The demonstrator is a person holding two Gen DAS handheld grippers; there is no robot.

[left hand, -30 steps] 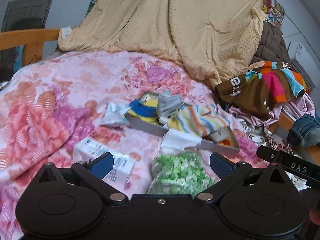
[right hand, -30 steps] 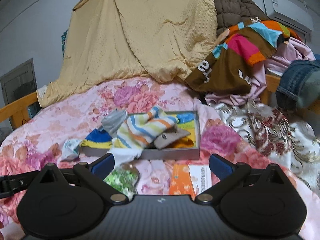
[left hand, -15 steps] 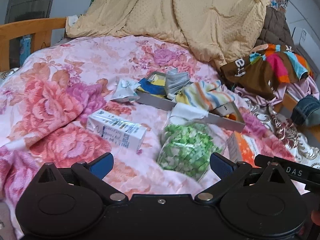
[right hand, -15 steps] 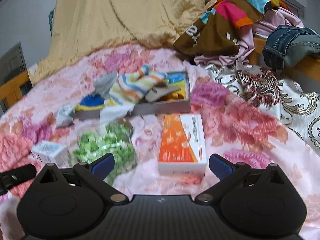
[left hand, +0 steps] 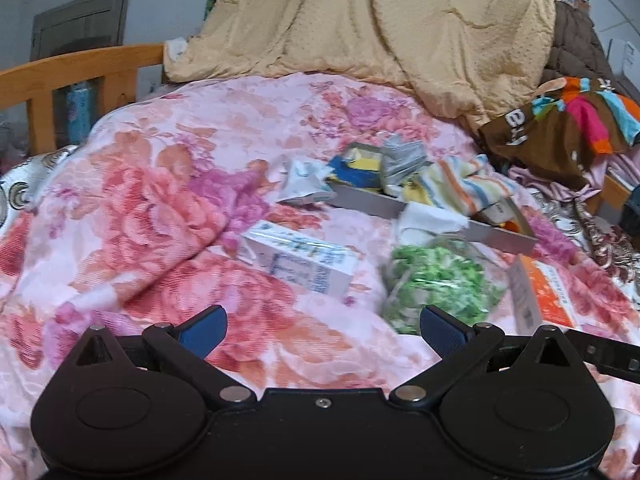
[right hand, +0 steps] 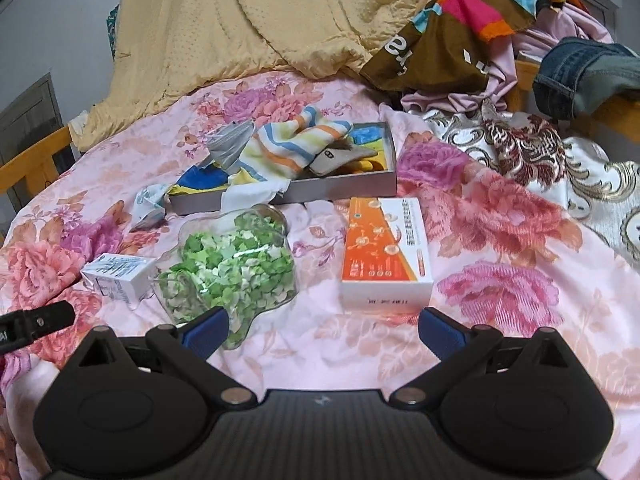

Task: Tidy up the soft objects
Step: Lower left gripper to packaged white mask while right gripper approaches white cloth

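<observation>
On the bed's floral cover [right hand: 500,240] I count one grey tray [right hand: 344,188], one clear bag of green pieces [right hand: 228,264], two boxes, one orange [right hand: 386,248] and one white-and-blue [right hand: 120,276], and one loose crumpled cloth [right hand: 150,204] at the tray's left end. Striped, blue-yellow and grey soft pieces spill over the tray's near wall. My left gripper [left hand: 322,330] and right gripper [right hand: 322,330] both hover with jaws spread wide, holding nothing. Open cover lies below both grippers; a clothes pile [right hand: 472,32] crowds the bed's far right edge.
</observation>
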